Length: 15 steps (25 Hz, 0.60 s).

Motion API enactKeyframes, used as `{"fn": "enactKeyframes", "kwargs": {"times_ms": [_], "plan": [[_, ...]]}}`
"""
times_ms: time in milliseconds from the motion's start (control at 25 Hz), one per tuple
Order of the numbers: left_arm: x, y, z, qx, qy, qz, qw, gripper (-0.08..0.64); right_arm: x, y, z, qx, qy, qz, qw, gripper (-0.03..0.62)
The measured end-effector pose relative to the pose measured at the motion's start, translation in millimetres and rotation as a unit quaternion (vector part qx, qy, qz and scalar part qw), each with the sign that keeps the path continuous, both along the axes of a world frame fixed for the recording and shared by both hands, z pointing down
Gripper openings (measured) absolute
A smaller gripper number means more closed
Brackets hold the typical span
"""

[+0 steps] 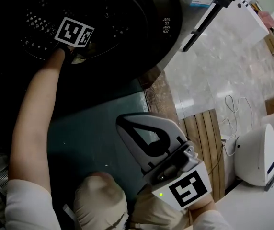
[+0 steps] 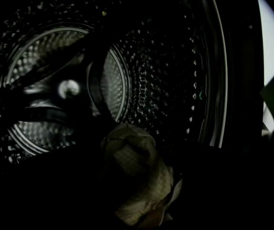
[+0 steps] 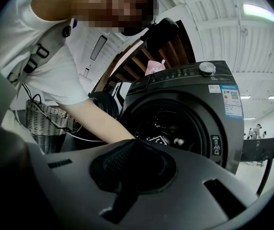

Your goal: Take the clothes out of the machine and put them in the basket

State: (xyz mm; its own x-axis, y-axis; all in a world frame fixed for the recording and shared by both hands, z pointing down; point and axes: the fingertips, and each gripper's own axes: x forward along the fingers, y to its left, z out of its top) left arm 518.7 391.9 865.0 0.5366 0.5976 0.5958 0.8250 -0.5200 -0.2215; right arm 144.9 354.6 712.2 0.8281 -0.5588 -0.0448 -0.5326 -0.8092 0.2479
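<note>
- L tool (image 1: 77, 55) in 1 washer (image 3: 194, 109) drum, clamped on 1 pale cloth (image 2: 137, 176).
- R tool (image 3: 133, 145) closed, empty.
- 1 wicker basket (image 3: 43, 123); washer stickers too small to read.

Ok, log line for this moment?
left tool: inside drum, at pale cloth, grip unclear in dark | right tool: shut, empty, outside washer | basket: near washer, contents unseen

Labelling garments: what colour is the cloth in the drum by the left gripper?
Pale yellowish-beige cloth, fine checked weave; clearest in left gripper view.
</note>
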Motion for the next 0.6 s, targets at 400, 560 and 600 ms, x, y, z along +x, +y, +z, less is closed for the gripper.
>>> {"fn": "enactKeyframes", "kwargs": {"times_ms": [400,560,600], "plan": [[20,-12,53,0.148,-0.011,0.032,0.9884,0.485,3,-7,20,-0.035,-0.036,0.01,0.999,0.012],[22,-14,63,0.166,-0.016,0.026,0.9857,0.462,3,-4,25,-0.044,-0.044,0.014,0.998,0.012],[22,-14,65,0.172,-0.017,0.025,0.9847,0.45,3,-1,24,-0.042,-0.044,0.018,0.998,0.012]]}}
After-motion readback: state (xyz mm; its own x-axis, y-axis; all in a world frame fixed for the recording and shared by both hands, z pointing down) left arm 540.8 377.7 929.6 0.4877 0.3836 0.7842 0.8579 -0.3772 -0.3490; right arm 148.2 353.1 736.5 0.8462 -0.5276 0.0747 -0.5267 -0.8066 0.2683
